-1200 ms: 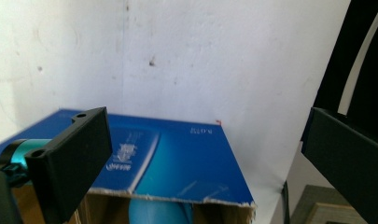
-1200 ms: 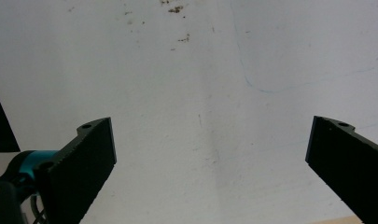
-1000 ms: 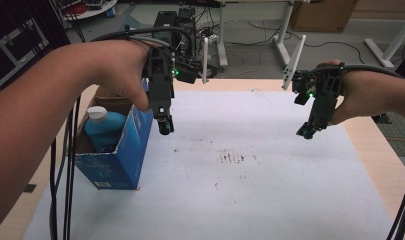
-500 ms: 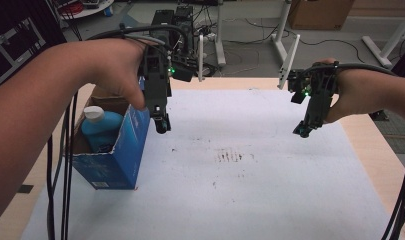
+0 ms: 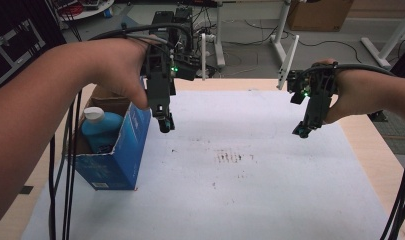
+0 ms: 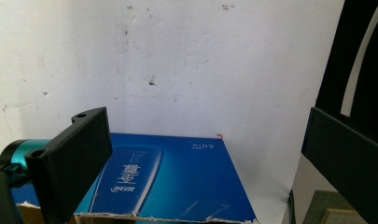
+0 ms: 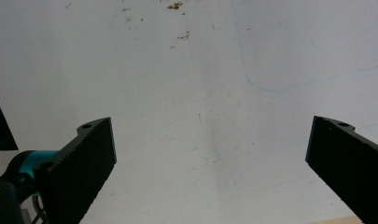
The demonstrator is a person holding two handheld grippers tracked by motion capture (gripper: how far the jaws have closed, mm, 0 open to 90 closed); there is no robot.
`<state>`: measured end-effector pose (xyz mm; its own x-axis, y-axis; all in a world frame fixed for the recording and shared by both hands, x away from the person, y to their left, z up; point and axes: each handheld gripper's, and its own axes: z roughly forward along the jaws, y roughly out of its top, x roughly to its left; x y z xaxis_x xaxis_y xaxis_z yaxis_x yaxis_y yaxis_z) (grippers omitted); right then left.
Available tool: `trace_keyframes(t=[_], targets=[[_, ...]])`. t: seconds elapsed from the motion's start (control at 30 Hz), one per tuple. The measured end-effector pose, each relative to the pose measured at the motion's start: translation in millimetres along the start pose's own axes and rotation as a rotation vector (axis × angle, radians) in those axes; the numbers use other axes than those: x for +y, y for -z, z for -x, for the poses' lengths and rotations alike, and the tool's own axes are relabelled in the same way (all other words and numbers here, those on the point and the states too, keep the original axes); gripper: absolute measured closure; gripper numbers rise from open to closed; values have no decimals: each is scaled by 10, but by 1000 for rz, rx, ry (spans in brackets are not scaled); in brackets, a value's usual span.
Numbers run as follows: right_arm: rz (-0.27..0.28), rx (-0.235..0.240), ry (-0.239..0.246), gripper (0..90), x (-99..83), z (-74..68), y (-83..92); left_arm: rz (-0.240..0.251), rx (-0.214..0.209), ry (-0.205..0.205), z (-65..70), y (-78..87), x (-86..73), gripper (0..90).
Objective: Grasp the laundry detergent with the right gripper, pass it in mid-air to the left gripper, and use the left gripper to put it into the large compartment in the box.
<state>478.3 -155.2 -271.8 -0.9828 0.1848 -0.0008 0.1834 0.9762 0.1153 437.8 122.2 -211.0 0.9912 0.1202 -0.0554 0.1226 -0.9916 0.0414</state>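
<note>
An open blue cardboard box (image 5: 121, 150) stands at the table's left, with a blue bottle with a white cap (image 5: 97, 127) inside it. My left gripper (image 5: 164, 122) hangs just above the box's right wall, pointing down, jaws wide open and empty. In the left gripper view the box's blue printed side (image 6: 168, 182) lies below and between the jaws. My right gripper (image 5: 302, 131) hovers open over the white mat (image 5: 250, 175) at the right, holding nothing. The right gripper view has bare stained mat (image 7: 205, 93) between the spread jaws.
The white mat covers most of a wooden table (image 5: 362, 130); dark smudges (image 5: 232, 157) mark its middle. Black cables (image 5: 65, 165) hang down at the left and along the right edge. Desk legs and a cardboard box (image 5: 320, 12) stand on the floor beyond.
My left gripper has drifted slightly left and back, toward the box. The right gripper has barely shifted, a little back. Both stay open.
</note>
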Motion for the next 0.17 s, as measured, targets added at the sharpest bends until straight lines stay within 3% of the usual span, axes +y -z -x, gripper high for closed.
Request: trace_keyframes(t=[0.17], targets=[[2,-3,-2,6,9,-6,10,5,6,-5,15,10,-10,16]])
